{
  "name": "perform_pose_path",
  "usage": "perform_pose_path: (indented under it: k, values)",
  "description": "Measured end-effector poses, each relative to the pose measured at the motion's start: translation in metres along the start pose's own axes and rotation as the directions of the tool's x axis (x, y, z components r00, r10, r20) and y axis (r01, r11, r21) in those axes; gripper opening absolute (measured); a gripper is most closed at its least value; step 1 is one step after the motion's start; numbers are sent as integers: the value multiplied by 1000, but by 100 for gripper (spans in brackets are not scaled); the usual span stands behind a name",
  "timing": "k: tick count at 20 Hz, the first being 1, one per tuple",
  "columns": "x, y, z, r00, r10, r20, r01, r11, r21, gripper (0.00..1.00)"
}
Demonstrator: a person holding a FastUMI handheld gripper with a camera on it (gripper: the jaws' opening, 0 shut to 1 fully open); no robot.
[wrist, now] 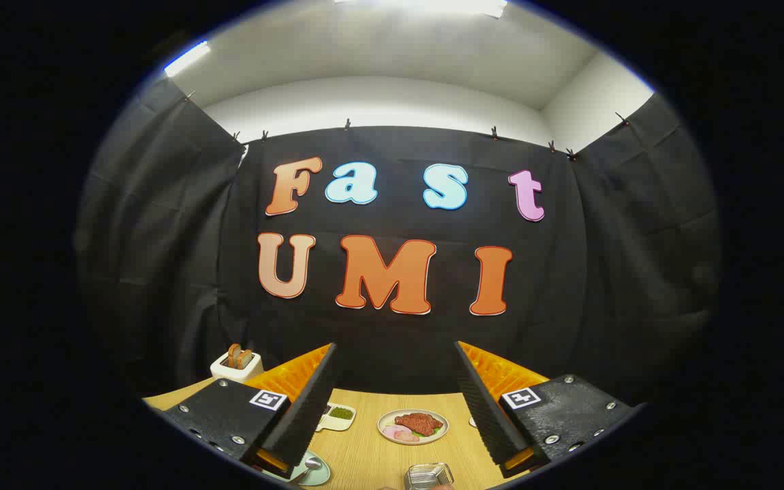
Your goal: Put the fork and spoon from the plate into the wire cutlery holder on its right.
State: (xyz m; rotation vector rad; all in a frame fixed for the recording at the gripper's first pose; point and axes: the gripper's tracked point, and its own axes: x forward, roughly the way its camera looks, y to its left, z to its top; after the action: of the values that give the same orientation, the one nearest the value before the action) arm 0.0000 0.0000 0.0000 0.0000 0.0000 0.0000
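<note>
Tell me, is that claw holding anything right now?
Nothing. The claw is open, its fingers wide apart above the table, with only air between them.

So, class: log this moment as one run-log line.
gripper: open, holding nothing | spoon: on plate | wire cutlery holder: right of plate | step: not started

You have one desk carrying one toaster with two bread slices, one small dish of greens, one plate of meat, one pale plate with one spoon, and one wire cutlery holder.
</note>
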Motion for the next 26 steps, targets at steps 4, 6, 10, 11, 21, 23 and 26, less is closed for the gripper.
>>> perform_pose_path:
  k: [4,6,10,11,21,23,26]
  values:
    - [-1,4,1,1000,6,4,-6,1000,-19,99]
    - [0,7,1,1000,13,5,-13,1000,-21,99]
    - [1,9,1,1000,22,1,-22,1000,-7,99]
    - [1,10,0,1000,25,-1,-25,1000,-6,99]
    - [3,25,-10,998,53,-28,-53,999,-10,99]
    - [3,28,-12,998,58,-35,-58,998,-11,99]
    - [6,36,-18,996,66,-55,-67,998,-22,99]
